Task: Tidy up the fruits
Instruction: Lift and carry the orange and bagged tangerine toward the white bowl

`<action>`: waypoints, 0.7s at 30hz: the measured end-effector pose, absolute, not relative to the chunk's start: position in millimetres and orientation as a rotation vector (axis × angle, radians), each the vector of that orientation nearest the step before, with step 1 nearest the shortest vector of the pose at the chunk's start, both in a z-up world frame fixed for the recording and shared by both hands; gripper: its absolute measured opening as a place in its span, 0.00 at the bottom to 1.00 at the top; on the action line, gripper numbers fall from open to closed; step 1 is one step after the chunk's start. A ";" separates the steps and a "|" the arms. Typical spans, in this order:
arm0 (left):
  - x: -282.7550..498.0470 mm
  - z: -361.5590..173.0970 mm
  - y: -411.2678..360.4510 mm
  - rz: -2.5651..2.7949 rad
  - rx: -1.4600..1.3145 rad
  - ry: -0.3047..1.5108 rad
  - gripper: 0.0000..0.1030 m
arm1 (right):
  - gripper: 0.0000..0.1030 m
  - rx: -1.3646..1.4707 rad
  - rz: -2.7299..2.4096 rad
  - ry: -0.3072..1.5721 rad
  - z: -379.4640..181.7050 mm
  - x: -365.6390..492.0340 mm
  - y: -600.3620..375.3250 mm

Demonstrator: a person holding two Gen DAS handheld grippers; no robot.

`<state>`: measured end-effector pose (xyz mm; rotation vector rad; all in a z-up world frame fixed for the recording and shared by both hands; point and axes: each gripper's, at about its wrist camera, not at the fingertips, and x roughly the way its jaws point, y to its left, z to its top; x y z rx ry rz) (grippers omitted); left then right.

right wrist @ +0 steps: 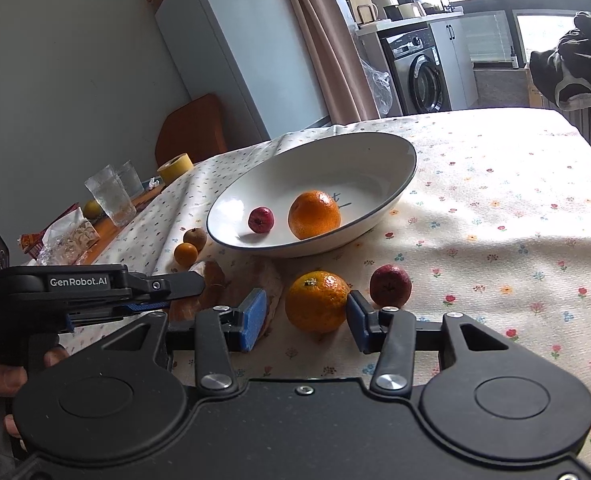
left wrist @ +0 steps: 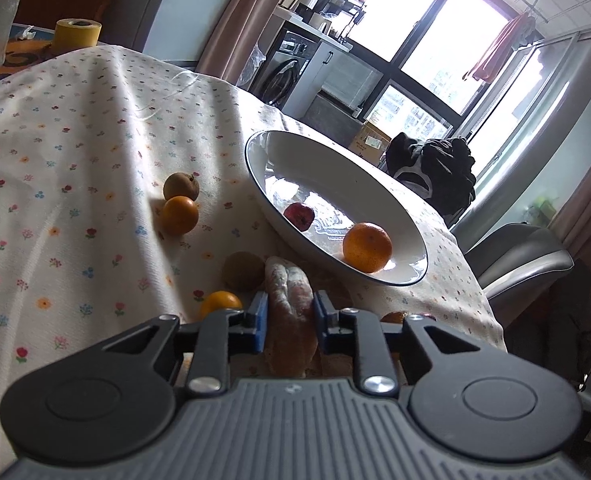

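My left gripper (left wrist: 290, 317) is shut on a long brown-pink sweet potato (left wrist: 289, 300) that lies lengthwise between the blue pads; whether it rests on the cloth I cannot tell. Ahead stands a white plate (left wrist: 255, 168) holding an orange (left wrist: 367, 247) and a small red fruit (left wrist: 298, 216). My right gripper (right wrist: 305, 318) is open around a second orange (right wrist: 317, 300) on the cloth, its right pad close against the peel. A red fruit (right wrist: 390, 286) lies just right of it. The plate (right wrist: 411, 160) sits beyond, with its orange (right wrist: 314, 215) and its red fruit (right wrist: 261, 219).
Loose on the flowered cloth: a brown fruit (left wrist: 181, 186), a small orange (left wrist: 179, 215), another brown fruit (left wrist: 243, 271) and an orange (left wrist: 220, 304). Glasses (right wrist: 109, 196) and a yellow tape roll (right wrist: 175, 168) stand at the far left. A dark garment (left wrist: 435, 172) hangs past the table edge.
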<state>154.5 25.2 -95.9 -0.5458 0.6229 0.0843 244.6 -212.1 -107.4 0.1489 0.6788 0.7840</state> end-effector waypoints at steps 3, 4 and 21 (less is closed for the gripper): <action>152.8 -97.6 28.8 0.086 -0.548 0.631 0.22 | 0.45 0.132 0.773 0.690 -112.1 247.3 -207.1; 152.4 -98.9 30.1 0.087 -0.550 0.637 0.22 | 0.45 0.128 0.770 0.694 -113.9 248.3 -205.3; 164.8 -108.8 31.2 0.071 -0.547 0.646 0.22 | 0.41 0.086 0.757 0.680 -113.7 251.4 -193.0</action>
